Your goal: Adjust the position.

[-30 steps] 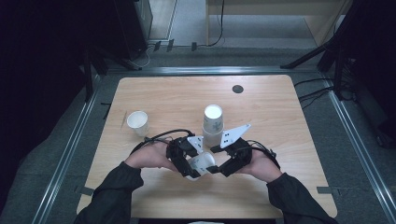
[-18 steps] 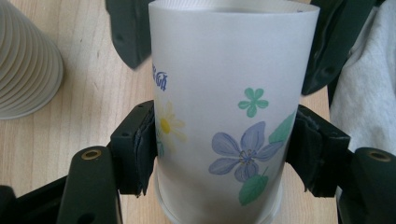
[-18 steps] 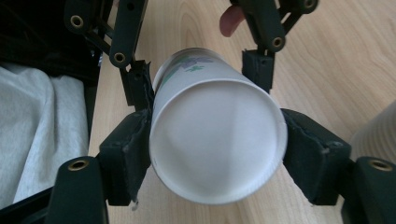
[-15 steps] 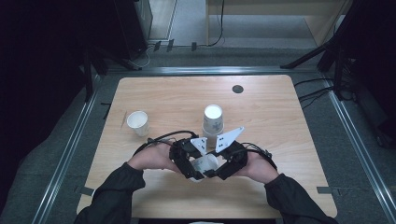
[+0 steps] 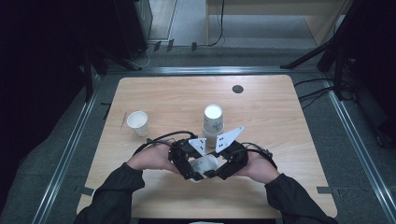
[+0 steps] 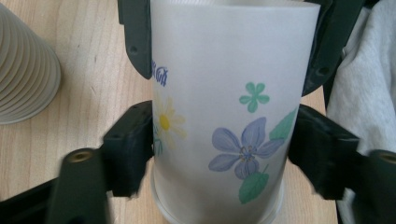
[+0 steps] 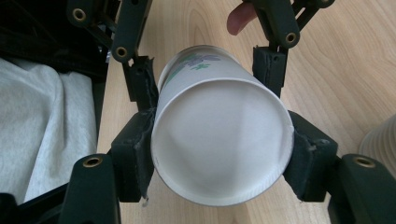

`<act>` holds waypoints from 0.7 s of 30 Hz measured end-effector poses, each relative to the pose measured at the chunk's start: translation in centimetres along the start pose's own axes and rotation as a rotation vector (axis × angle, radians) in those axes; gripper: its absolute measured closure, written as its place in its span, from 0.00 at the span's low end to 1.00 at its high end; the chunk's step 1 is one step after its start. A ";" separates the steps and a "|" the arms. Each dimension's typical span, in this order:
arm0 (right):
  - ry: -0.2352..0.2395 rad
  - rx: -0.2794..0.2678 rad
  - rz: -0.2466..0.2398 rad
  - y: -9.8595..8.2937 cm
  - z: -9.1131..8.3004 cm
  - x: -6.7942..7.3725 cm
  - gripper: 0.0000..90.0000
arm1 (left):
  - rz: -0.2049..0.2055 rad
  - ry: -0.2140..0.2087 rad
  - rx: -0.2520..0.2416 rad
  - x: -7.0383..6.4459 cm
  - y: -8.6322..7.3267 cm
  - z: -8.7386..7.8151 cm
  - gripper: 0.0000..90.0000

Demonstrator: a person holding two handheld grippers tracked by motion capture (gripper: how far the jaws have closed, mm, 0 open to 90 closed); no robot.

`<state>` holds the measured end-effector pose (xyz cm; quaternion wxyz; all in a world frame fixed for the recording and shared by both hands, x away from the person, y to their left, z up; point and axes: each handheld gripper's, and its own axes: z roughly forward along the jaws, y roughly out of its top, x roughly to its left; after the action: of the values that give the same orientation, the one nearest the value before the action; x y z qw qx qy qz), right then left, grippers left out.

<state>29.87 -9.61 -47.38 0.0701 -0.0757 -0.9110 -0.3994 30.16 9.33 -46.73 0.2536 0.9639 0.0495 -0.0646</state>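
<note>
A white paper cup (image 5: pixel 204 164) printed with flowers is held over the table's front middle by both grippers at once. My left gripper (image 5: pixel 193 169) pinches it from the left and my right gripper (image 5: pixel 217 167) from the right. In the left gripper view the cup's flowered wall (image 6: pixel 229 93) stands between my own pads (image 6: pixel 128 149), with the other gripper's fingers (image 6: pixel 136 42) clamped higher up. In the right gripper view the cup's round white end (image 7: pixel 222 140) faces the camera between my pads (image 7: pixel 308 158), and the left gripper's fingers (image 7: pixel 270 65) grip farther along it.
A stack of upside-down paper cups (image 5: pixel 213 120) stands just behind the grippers. A single upright cup (image 5: pixel 137 122) sits at the left of the wooden table (image 5: pixel 280 121). A small black disc (image 5: pixel 237 88) lies near the far edge. Grey cloth (image 7: pixel 46 126) hangs below the front edge.
Both hands, with the cup between the grippers, have drawn slightly toward the table's front edge, away from the stack. The grip on the cup looks the same.
</note>
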 end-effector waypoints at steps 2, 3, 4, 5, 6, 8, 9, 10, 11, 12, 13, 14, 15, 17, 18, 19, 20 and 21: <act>-0.008 -0.010 -0.008 0.0 -0.2 -0.1 0.39 | -0.012 0.011 -0.010 0.1 -0.1 -0.1 0.19; -0.011 -0.012 -0.008 -0.1 -0.3 -0.2 0.39 | -0.017 0.017 -0.017 0.2 -0.2 -0.2 0.18; -0.009 -0.010 0.003 -0.1 -0.4 -0.1 0.39 | -0.022 0.018 -0.025 0.2 -0.2 -0.2 0.17; -0.010 -0.012 0.010 -0.1 -0.5 -0.2 0.39 | -0.026 0.021 -0.033 0.3 -0.3 -0.4 0.15; -0.017 -0.018 0.003 -0.2 -0.7 -0.3 0.39 | -0.026 0.024 -0.042 0.3 -0.4 -0.5 0.15; -0.017 -0.022 0.010 -0.2 -1.0 -0.3 0.39 | -0.041 0.026 -0.060 0.3 -0.6 -0.7 0.14; -0.021 -0.027 0.006 -0.2 -1.1 -0.4 0.39 | -0.044 0.028 -0.065 0.4 -0.7 -0.9 0.14; -0.025 -0.031 0.006 -0.3 -1.2 -0.4 0.39 | -0.053 0.031 -0.081 0.4 -0.8 -0.9 0.14; -0.022 -0.032 0.013 -0.3 -1.3 -0.4 0.39 | -0.053 0.032 -0.085 0.5 -1.0 -1.1 0.14; -0.029 -0.035 0.010 -0.3 -1.4 -0.5 0.39 | -0.056 0.036 -0.092 0.4 -1.0 -1.1 0.14; -0.025 -0.035 0.012 -0.3 -1.5 -0.5 0.39 | -0.065 0.035 -0.100 0.5 -1.2 -1.2 0.14; -0.027 -0.038 0.013 -0.3 -1.7 -0.5 0.39 | -0.065 0.039 -0.099 0.5 -1.2 -1.2 0.14; -0.028 -0.041 0.013 -0.3 -1.7 -0.5 0.39 | -0.071 0.043 -0.107 0.5 -1.3 -1.3 0.12; -0.031 -0.045 0.011 -0.3 -1.9 -0.5 0.39 | -0.082 0.045 -0.117 0.6 -1.5 -1.4 0.11; -0.032 -0.048 0.012 -0.3 -2.0 -0.5 0.39 | -0.084 0.045 -0.121 0.6 -1.6 -1.5 0.10; -0.032 -0.048 0.014 -0.3 -2.1 -0.5 0.39 | -0.087 0.046 -0.133 0.7 -1.7 -1.5 0.10; -0.035 -0.051 0.013 -0.3 -2.2 -0.5 0.39 | -0.089 0.047 -0.143 0.7 -1.9 -1.6 0.10; -0.032 -0.055 0.016 -0.3 -2.2 -0.5 0.39 | -0.097 0.042 -0.158 0.7 -2.0 -1.7 0.10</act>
<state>30.48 -11.50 -46.20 0.0564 -0.0912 -0.9001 -0.4222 30.80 11.92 -46.35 0.3241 0.9385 0.1063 -0.0526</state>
